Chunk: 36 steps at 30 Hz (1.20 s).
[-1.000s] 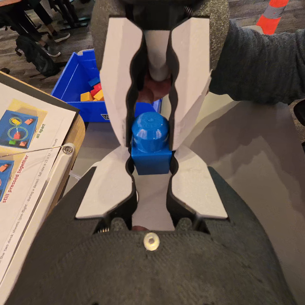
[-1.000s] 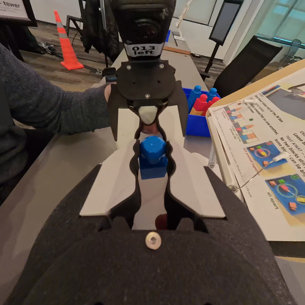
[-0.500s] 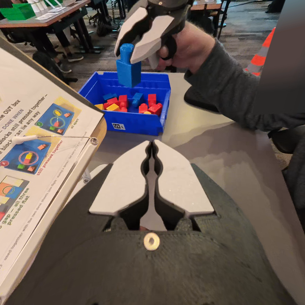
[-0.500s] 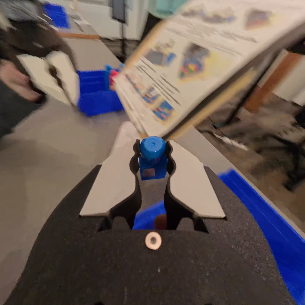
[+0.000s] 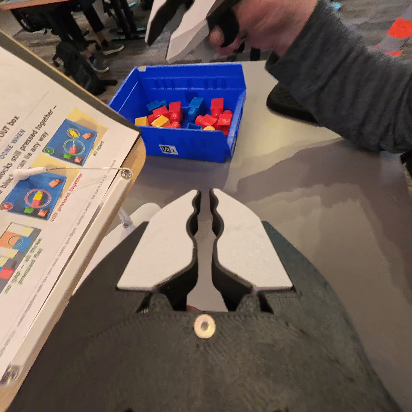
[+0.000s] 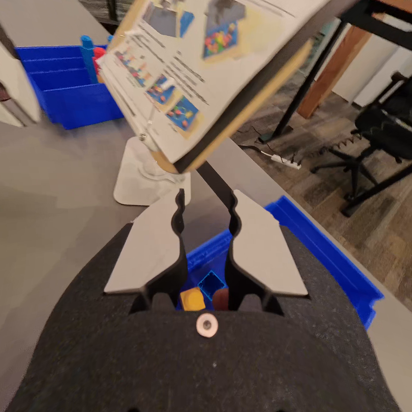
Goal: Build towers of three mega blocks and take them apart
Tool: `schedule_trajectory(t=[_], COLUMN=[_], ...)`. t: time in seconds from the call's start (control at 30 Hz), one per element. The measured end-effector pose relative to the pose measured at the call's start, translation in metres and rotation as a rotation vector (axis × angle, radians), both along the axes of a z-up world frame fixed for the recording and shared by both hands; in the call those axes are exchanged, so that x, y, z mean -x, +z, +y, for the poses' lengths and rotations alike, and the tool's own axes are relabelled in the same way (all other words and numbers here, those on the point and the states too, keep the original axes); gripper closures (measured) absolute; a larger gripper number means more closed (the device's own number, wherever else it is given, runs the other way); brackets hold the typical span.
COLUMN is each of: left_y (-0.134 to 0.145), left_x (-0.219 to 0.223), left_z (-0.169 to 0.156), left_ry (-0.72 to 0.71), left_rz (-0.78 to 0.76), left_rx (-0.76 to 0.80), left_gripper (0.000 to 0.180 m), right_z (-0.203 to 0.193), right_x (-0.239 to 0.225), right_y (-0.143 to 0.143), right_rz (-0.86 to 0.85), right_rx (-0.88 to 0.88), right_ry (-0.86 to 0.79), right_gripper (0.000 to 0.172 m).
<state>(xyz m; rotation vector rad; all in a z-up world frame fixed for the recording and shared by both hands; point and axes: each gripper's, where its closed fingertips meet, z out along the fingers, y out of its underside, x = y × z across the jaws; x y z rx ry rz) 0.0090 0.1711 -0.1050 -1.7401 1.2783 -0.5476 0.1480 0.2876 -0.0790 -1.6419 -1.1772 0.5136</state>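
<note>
My left gripper hovers low over the grey table with its fingers a narrow slit apart and nothing between them. My right gripper is wide open and empty above a blue bin. In the bin below it lie a blue block, hollow side up, and a yellow block. The left wrist view shows the same bin holding several loose red, yellow and blue blocks, with the right gripper open above its far edge.
A tilted instruction board on a white stand stands to the left of the bin. A second blue bin with an upright blue tower sits beyond the board. A person's sleeved arm reaches in from the right. Across from one pair of fingers to the other is roughly 20 cm.
Both grippers held the blue block; the left let go, shut on air, then parted slightly. The right carried the block over the bin and opened; the block dropped in.
</note>
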Motion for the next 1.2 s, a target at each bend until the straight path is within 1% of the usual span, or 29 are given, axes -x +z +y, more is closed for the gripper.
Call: schedule_trajectory(t=[0.07,0.13,0.2,0.27,0.37,0.43,0.5,0.57,0.63,0.7,0.8,0.93,1.0,1.1,1.2], left_y=[0.002,0.007,0.015,0.021,0.024,0.023,0.015,0.001,-0.014,-0.028,-0.044,-0.061,-0.068,-0.081,-0.091], left_x=[0.015,0.043,0.08,0.126,0.199,0.24,0.273,0.296,0.31,0.32,0.336,0.354,0.36,0.374,0.382], left_z=[0.0,0.001,0.0,0.0,-0.001,0.0,0.007,0.016,0.028,0.041,0.061,0.083,0.094,0.103,0.109], left_ry=[0.06,0.147,0.243,0.363,0.559,0.671,0.782,0.872,0.926,0.973,1.071,1.176,1.194,1.25,1.291], left_rz=[0.032,0.044,0.014,-0.021,-0.055,-0.094,-0.1,-0.087,-0.073,-0.043,-0.048,-0.093,-0.105,-0.036,-0.016], left_rx=[-0.03,-0.052,-0.063,-0.068,-0.066,-0.061,-0.069,-0.058,-0.058,-0.053,-0.029,-0.001,-0.009,-0.025,-0.01], left_gripper=[0.17,0.167,0.166,0.165,0.158,0.151,0.143,0.129,0.119,0.111,0.111,0.112,0.11,0.105,0.104], right_z=[-0.02,-0.042,-0.067,-0.085,-0.102,-0.108,-0.114,-0.116,-0.118,-0.122,-0.124,-0.125,-0.125,-0.127,-0.129], right_x=[0.023,0.049,0.077,0.101,0.132,0.151,0.167,0.178,0.186,0.192,0.197,0.197,0.197,0.196,0.197], right_y=[0.007,0.013,0.016,0.013,0.002,-0.01,-0.027,-0.047,-0.061,-0.069,-0.074,-0.074,-0.072,-0.069,-0.066], right_rz=[-0.015,0.005,0.042,0.053,0.071,0.075,0.063,0.022,0.0,0.004,0.023,0.042,0.049,0.057,0.065], right_rx=[-0.049,-0.075,-0.07,-0.055,-0.036,-0.023,0.011,0.039,0.054,0.081,0.115,0.14,0.142,0.141,0.143], right_ry=[0.082,0.176,0.289,0.362,0.418,0.442,0.465,0.48,0.489,0.506,0.521,0.525,0.526,0.528,0.536], right_gripper=[0.136,0.137,0.137,0.137,0.138,0.138,0.139,0.138,0.138,0.139,0.139,0.139,0.139,0.139,0.139])
